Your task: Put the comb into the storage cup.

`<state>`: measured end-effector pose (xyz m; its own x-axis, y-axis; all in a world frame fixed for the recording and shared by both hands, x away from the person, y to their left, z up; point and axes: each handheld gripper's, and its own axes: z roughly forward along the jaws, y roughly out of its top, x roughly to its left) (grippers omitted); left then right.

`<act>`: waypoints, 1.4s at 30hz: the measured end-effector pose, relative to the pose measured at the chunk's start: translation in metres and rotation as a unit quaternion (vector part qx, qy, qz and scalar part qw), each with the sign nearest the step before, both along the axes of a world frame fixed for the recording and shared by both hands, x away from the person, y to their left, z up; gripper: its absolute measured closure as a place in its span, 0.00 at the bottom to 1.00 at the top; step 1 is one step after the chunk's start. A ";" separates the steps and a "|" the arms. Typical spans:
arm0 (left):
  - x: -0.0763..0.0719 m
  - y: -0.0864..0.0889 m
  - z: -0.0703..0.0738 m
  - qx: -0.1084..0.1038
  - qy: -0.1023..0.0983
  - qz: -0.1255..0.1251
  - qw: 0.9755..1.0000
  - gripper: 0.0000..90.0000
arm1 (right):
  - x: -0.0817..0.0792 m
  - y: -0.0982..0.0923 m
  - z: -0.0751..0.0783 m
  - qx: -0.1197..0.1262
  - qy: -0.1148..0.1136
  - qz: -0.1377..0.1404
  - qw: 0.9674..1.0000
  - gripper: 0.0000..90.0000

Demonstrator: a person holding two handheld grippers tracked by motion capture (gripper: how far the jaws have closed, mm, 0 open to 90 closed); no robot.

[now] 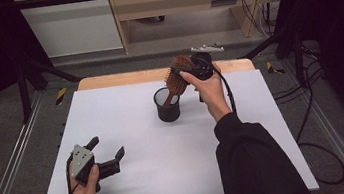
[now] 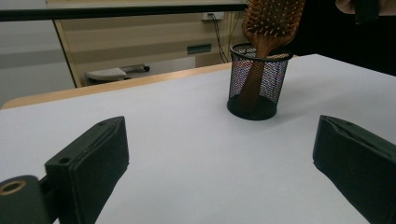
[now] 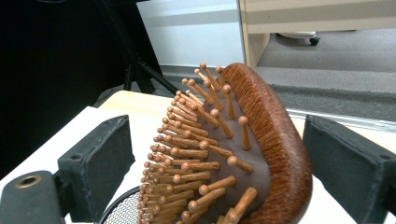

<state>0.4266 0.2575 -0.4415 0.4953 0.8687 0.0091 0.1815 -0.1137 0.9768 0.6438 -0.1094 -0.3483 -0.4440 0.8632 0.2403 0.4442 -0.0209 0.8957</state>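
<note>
A brown wooden paddle hairbrush stands handle-down in a black mesh cup at the middle back of the white table, its bristled head leaning out over the rim. My right gripper is up at the brush head. In the right gripper view the head sits between the two pads with a gap on each side, so my right gripper is open around it. My left gripper rests at the front left, open and empty. From the left gripper the cup and brush stand far ahead.
A wooden table edge runs along the back. Metal frame rails flank the table, and cables trail on the floor at the right. A light wooden cabinet stands behind.
</note>
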 end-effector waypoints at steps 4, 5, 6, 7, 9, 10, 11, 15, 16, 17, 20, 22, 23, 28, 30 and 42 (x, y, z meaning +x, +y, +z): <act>0.000 0.000 0.000 -0.002 -0.001 0.001 1.000 0.04 | -0.002 0.000 0.002 -0.004 -0.005 0.000 1.000 0.10; 0.000 0.000 0.000 -0.002 -0.001 0.001 1.000 0.04 | -0.003 0.000 0.003 -0.006 -0.006 0.000 1.000 0.09; 0.000 0.000 0.000 -0.002 -0.001 0.001 1.000 0.04 | -0.003 0.000 0.003 -0.006 -0.007 -0.002 1.000 0.09; 0.000 0.000 0.000 -0.002 -0.001 0.002 1.000 0.04 | -0.004 -0.001 0.004 -0.005 -0.008 -0.002 1.000 0.09; 0.000 0.000 0.000 -0.001 -0.001 0.003 1.000 0.04 | -0.005 -0.002 0.005 -0.003 -0.011 -0.002 1.000 0.08; 0.000 0.000 0.000 -0.002 -0.001 0.003 1.000 0.04 | -0.006 -0.002 0.006 -0.002 -0.012 -0.002 1.000 0.08; 0.000 0.000 0.000 -0.002 -0.001 0.003 1.000 0.04 | -0.006 -0.003 0.006 -0.002 -0.012 -0.002 1.000 0.08; 0.000 0.001 0.000 0.000 -0.002 0.003 1.000 0.04 | -0.009 -0.004 0.009 -0.001 -0.016 -0.002 1.000 0.07; 0.000 0.001 0.000 0.000 -0.002 0.003 1.000 0.04 | -0.009 -0.005 0.010 0.001 -0.018 -0.002 1.000 0.07; 0.000 0.001 0.000 0.000 -0.002 0.003 1.000 0.04 | -0.010 -0.005 0.010 0.002 -0.020 -0.002 1.000 0.07; 0.000 0.000 0.000 -0.001 -0.002 0.004 1.000 0.04 | -0.012 -0.006 0.013 0.004 -0.027 -0.002 1.000 0.07; 0.000 0.001 0.001 -0.001 -0.002 0.004 1.000 0.04 | -0.014 -0.007 0.016 0.003 -0.031 0.000 1.000 0.07; 0.000 0.001 0.000 -0.003 -0.003 0.005 1.000 0.04 | -0.015 -0.007 0.016 0.001 -0.032 0.000 0.999 0.07; 0.000 0.001 0.001 -0.003 -0.003 0.005 1.000 0.04 | -0.018 -0.009 0.021 0.003 -0.041 -0.001 0.999 0.07; 0.000 0.000 0.001 -0.003 -0.003 0.005 1.000 0.04 | -0.019 -0.010 0.022 0.002 -0.044 -0.002 0.999 0.07; -0.001 0.000 0.001 -0.003 -0.004 0.006 1.000 0.04 | -0.029 -0.019 0.026 0.004 -0.061 0.004 0.998 0.09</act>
<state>0.4256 0.2574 -0.4410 0.4848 0.8746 0.0082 0.1752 -0.1063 0.9788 0.6145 -0.1279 -0.3223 -0.4773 0.8577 0.1911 0.3320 -0.0254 0.9429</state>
